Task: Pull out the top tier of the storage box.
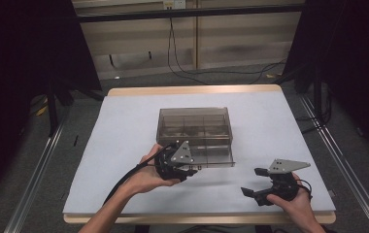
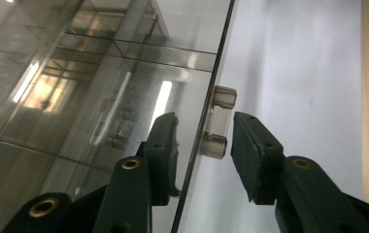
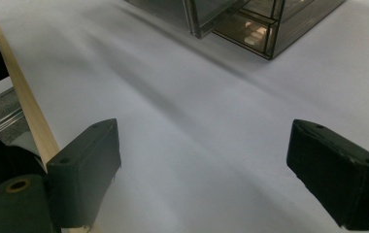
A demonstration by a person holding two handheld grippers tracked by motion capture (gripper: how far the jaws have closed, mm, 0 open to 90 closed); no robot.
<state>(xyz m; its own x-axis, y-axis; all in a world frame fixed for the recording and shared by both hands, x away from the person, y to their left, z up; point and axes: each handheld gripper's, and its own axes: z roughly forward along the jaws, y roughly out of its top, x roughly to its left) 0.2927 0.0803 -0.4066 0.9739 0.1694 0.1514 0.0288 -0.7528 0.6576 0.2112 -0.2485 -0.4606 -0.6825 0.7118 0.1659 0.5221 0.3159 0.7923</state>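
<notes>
A smoky see-through box [image 1: 194,127] with several compartments stands mid-table, and its front drawer [image 1: 216,158] is pulled out toward me. My left gripper [image 1: 188,170] is at the drawer's front left. Its jaws [image 2: 206,141] straddle the thin front panel [image 2: 210,97] and the small clear handle [image 2: 219,130]. Narrow gaps show beside the pads, so it is open. My right gripper [image 1: 254,182] rests near the front right of the table with its jaws [image 3: 202,165] wide open and nothing between them. The box [image 3: 250,24] lies beyond it.
A white sheet [image 1: 124,145] covers the table, with a wooden edge [image 3: 22,97] close beside my right gripper. Cables [image 1: 182,68] lie on the floor behind the table. Metal rails [image 1: 37,170] run along both sides.
</notes>
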